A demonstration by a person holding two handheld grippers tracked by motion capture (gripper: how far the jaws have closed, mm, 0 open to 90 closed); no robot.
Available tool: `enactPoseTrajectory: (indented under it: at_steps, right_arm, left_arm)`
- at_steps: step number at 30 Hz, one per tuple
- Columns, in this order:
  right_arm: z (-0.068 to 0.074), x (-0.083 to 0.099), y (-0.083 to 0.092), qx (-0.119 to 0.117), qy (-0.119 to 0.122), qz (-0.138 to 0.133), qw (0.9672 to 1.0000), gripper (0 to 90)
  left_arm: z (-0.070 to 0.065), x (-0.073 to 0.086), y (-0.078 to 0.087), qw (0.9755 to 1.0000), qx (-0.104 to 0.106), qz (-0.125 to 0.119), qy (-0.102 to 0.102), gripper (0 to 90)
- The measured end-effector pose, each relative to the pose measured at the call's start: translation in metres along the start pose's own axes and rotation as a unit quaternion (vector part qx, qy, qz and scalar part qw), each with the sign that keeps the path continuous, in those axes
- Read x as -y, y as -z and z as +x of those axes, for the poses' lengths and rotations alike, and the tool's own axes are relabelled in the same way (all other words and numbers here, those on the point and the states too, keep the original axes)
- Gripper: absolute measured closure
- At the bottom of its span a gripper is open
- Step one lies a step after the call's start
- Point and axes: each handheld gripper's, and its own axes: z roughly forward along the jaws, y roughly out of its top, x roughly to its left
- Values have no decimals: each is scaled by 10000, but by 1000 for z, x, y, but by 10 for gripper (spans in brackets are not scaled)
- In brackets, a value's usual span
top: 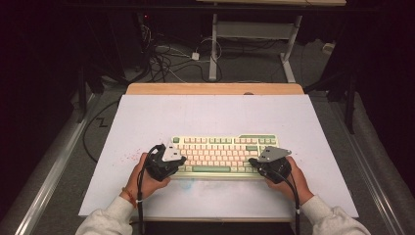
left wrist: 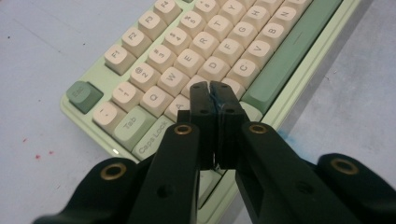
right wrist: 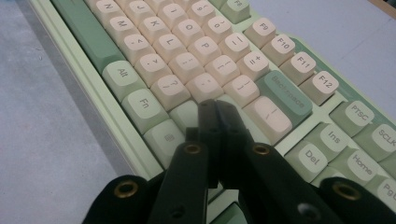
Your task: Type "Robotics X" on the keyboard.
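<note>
A pale green keyboard (top: 222, 152) with cream and green keys lies on the white tabletop, its long side toward the person. My left gripper (top: 180, 161) is shut over the keyboard's left end; in the left gripper view (left wrist: 211, 86) its closed tips hover near the A and S keys, nothing held. My right gripper (top: 253, 162) is shut over the right end; in the right gripper view (right wrist: 215, 103) its tips sit by the keys beside Backspace (right wrist: 283, 94). Whether either tip touches a key is unclear.
The white board (top: 205, 117) covers a wooden table (top: 215, 88). Small red specks (top: 128, 157) mark the board left of the keyboard. Behind the table stand a desk frame (top: 254, 34) and floor cables (top: 166, 56). A metal rail (top: 54, 166) runs along the left.
</note>
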Motion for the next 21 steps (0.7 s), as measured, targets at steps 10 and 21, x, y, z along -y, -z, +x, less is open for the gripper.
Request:
enactPoseTrajectory:
  at_steps: [10, 21]
  right_arm:
    - [0, 0, 0, -5, -22, -4, 10000, 899]
    - [0, 0, 0, -8, -25, -11, 10000, 899]
  left_arm:
    - [-3, -12, -15, 9999, 112, 91, -95, 855]
    - [-5, -21, -26, 9996, 179, 135, -156, 854]
